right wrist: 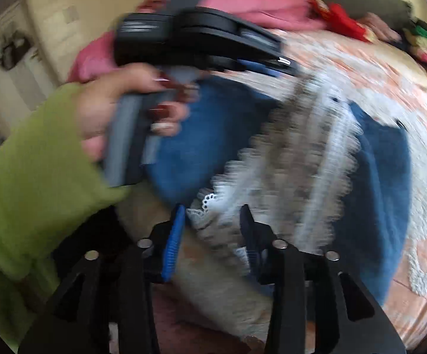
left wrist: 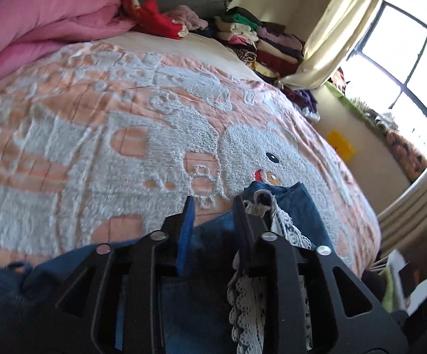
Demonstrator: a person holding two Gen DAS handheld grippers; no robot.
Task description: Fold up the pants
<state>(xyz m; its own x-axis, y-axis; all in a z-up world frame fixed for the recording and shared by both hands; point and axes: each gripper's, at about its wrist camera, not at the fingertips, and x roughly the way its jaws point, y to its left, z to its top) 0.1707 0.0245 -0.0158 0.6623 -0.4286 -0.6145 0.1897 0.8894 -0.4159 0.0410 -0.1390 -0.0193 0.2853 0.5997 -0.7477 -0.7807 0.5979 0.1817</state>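
Your left gripper hangs low over the bed, and its fingers stand a little apart. The blue denim pants lie under and between them; the blue pad on the left side sits clear of the cloth, and the white lace trim drapes over the outside of the right finger. You cannot tell from this view whether that right pad presses the denim.

From your right wrist, the pants lie on the peach and white bedspread, a folded bundle whose long axis runs from the near left up toward the far right. The lace trim follows that same slant across the denim, blurred. Your right gripper has its fingers spread, and the near end of the lace lies between them without either pad touching it.

Your left hand, in a green sleeve, holds the other gripper's handle above the left part of the denim. A pink quilt and stacked clothes sit at the far edge of the bed, near the window.
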